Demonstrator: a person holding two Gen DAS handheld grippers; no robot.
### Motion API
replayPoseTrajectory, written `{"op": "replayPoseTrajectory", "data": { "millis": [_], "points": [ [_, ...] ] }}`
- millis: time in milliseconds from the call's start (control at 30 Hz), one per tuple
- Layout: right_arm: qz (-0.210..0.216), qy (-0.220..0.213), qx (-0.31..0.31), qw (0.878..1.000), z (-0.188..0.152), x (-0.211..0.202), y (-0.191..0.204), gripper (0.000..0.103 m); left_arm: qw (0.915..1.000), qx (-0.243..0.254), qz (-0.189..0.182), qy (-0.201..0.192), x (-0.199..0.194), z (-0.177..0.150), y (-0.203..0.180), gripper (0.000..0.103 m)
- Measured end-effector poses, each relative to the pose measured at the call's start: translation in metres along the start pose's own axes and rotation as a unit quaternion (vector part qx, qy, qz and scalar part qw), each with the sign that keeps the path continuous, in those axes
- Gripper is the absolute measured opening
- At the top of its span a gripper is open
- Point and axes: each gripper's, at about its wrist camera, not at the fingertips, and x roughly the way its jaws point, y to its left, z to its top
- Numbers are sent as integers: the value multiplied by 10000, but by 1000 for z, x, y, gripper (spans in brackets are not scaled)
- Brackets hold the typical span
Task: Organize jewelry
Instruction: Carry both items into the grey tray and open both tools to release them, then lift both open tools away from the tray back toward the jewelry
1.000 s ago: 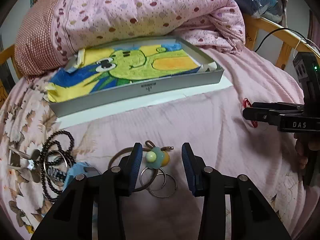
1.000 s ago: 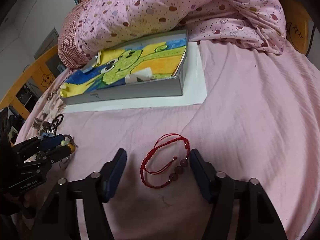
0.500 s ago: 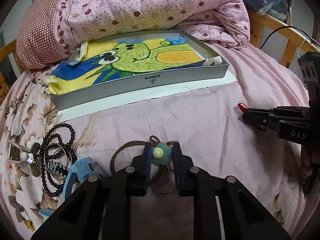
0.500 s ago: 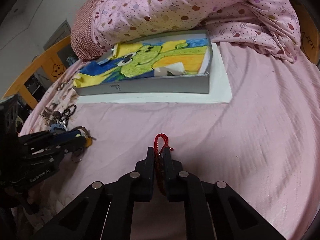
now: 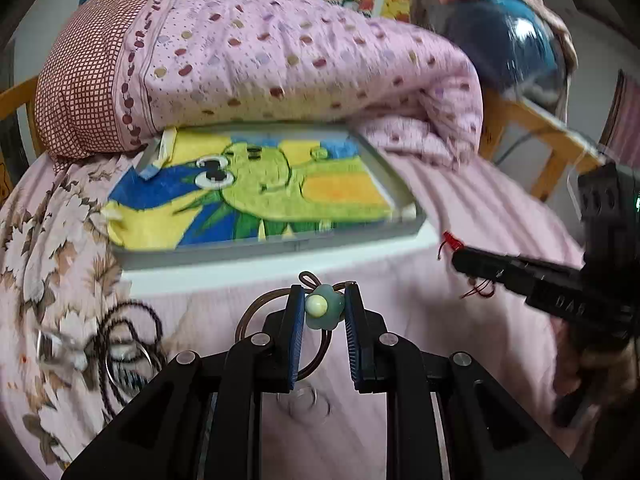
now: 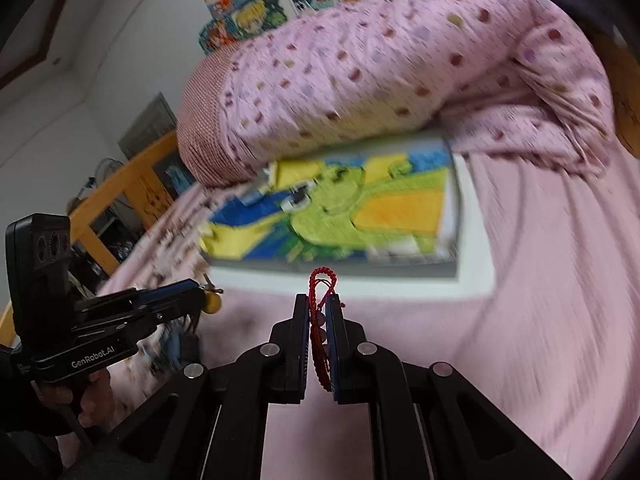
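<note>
Left hand-held gripper (image 5: pixel 324 300): both blue-padded fingers (image 5: pixel 295 320) point forward and are pinched on a teal flower charm (image 5: pixel 325 309) with a pale yellow centre. A brown elastic loop (image 5: pixel 256 312) attached to the charm hangs around and below the fingers, raised above the pink bed sheet (image 5: pixel 400 280). In the right wrist view the same tool enters from the left edge, held level, with a yellow bead (image 6: pixel 212 303) showing at its tip.

Right hand-held gripper (image 6: pixel 319 312): the fingers are pressed nearly together on a red cord bracelet (image 6: pixel 320 284). One loop of the cord stands up above the fingertips, and the rest runs down between the pads. In the left wrist view this tool reaches in from the right edge, tilted slightly upward toward the tip, with red cord ends trailing above and below it. The person's hand (image 5: pixel 588 360) grips its handle at the lower right.

Ahead of both tools, a shallow grey box (image 5: pixel 280 246) rests on the bed, lined with a cloth printed with a green cartoon figure (image 5: pixel 256 184). A rolled pink spotted quilt (image 5: pixel 280 60) lies directly behind the box. At lower left of the left wrist view, a dark beaded string (image 5: pixel 132 312) and metal rings (image 5: pixel 124 364) lie on the floral part of the sheet; motion blur hides their detail.
</note>
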Motion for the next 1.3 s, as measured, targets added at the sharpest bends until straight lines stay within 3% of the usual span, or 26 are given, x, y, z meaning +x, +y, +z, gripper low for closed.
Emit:
{"op": "replayPoseTrajectory", "data": {
  "millis": [167, 367, 567, 800, 833, 900, 967, 1100, 1300],
  "points": [
    [188, -62, 45, 9998, 32, 33, 4, 8, 9992, -360, -2, -194, 3, 34, 22, 16],
    [124, 151, 208, 9996, 45, 84, 0, 8, 9974, -612, 188, -331, 21, 61, 60, 16],
    [-119, 515, 189, 9984, 34, 115, -1, 8, 9942, -1053, 218, -17, 55, 61, 100, 16],
    [-442, 637, 17, 9970, 29, 123, -1, 11, 9904, -1338, 156, 312, 80, 54, 116, 17],
    [-496, 632, 3, 9968, 29, 122, -1, 13, 9899, -1363, 151, 355, 83, 53, 117, 16],
    [-595, 597, -17, 9964, 29, 120, -1, 34, 9885, -1462, 127, 375, 84, 52, 120, 17],
    [-671, 508, -24, 9964, 30, 115, -1, 48, 9867, -1570, 26, 412, 85, 50, 125, 18],
    [-871, 338, -22, 9956, 34, 101, -1, 50, 9848, -1709, -56, 305, 78, 52, 128, 45],
    [-1233, -175, 10, 9922, 42, 64, 9, 75, 9857, -1684, -83, -58, 49, 59, 124, 64]
  ]
}}
